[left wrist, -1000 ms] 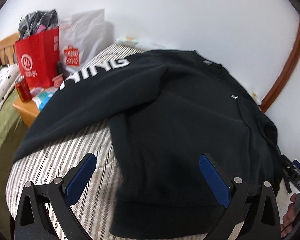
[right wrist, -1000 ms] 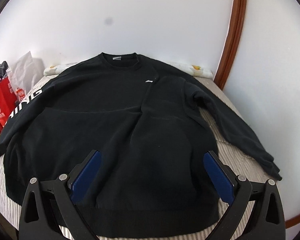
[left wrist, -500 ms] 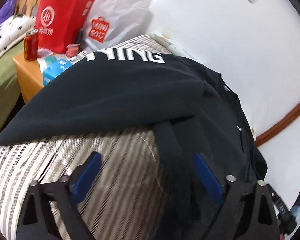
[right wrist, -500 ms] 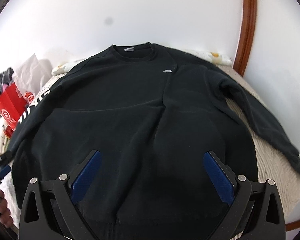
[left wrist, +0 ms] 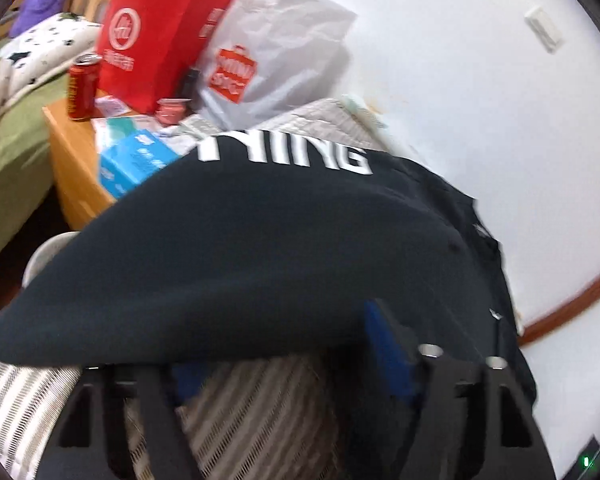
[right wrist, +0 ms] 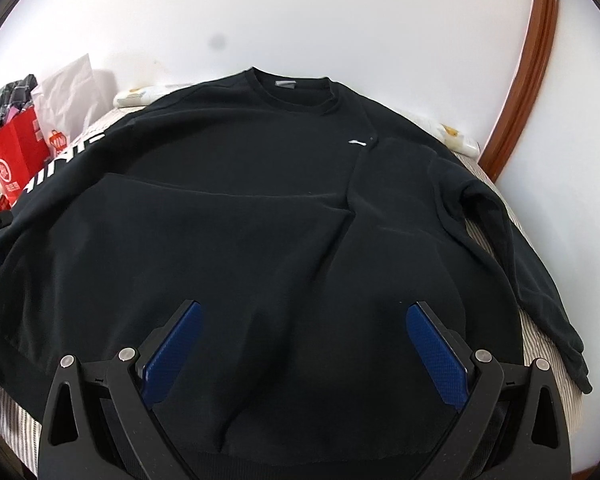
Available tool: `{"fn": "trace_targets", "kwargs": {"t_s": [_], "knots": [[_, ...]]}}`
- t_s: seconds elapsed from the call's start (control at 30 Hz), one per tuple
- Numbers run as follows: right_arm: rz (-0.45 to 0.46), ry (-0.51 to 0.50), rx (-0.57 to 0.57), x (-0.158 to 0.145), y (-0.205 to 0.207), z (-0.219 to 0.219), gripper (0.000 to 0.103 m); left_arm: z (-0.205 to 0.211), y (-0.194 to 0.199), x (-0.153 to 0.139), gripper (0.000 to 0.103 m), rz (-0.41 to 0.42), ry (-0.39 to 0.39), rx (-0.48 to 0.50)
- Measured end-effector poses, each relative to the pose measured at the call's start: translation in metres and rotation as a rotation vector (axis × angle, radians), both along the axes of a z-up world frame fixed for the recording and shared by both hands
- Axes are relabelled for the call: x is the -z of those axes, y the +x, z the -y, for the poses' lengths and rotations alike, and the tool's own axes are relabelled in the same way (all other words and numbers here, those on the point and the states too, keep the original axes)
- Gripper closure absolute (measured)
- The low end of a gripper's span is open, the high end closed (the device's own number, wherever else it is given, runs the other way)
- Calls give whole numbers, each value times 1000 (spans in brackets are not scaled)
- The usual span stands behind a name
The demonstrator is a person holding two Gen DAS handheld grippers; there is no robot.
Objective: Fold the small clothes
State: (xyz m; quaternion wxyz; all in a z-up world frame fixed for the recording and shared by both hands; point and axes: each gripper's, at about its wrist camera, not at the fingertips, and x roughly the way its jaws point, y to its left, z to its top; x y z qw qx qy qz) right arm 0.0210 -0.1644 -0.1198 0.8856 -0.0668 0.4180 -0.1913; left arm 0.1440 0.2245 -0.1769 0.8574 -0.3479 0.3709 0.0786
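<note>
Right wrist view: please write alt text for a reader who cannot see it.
A black sweatshirt lies spread flat, collar away from the camera, on a striped bed against a white wall. The right tool hangs above its lower part, pads wide apart and holding nothing. A red bag stands far left.

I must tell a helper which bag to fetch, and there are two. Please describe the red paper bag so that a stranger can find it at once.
Start at the striped bed where the black sweatshirt lies, and look past its lettered sleeve to the wooden bedside table. The red paper bag stands there with a white round logo, between a red can and a crumpled white plastic bag.
</note>
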Motion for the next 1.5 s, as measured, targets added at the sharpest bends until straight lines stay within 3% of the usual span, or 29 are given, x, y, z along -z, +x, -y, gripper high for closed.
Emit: {"fn": "trace_targets", "kwargs": {"t_s": [0.03,0.07,0.2,0.3,0.43,0.53,0.67,0.9,1.1,1.27,1.4,1.5], "knots": [[4,8,0,-1,-1,3,3,-1,2,0,60,-15,10,-9],[9,17,3,-1,-1,8,3,-2,6,0,82,-27,16,-5],[11,27,32,-5,-4,26,3,4,16,-18,93,-56,103,-12],[35,21,35,-10,-8,38,3,20,23,-52,94,-23,217,-2],[44,47,35,-15,-8,56,3,50,41,-94,94,41,303,54],[63,46,29,-20,-12,67,3,88,58,-122,95,102,370,138],[80,32,44,-27,-18,84,3,152,83,-137,95,151,429,296],[119,40,120,-36,-39,126,4,255,119,-110,94,107,524,537],[97,60,165,-26,-50,150,5,294,136,-75,94,1,535,593],[88,52,156,-22,-50,152,5,298,130,-68,92,-62,558,623],[84,41,122,-24,-36,140,5,278,104,-77,71,-32,459,658],[104,23,60,-31,-23,119,10,257,75,-80,66,-10,451,648]]}}
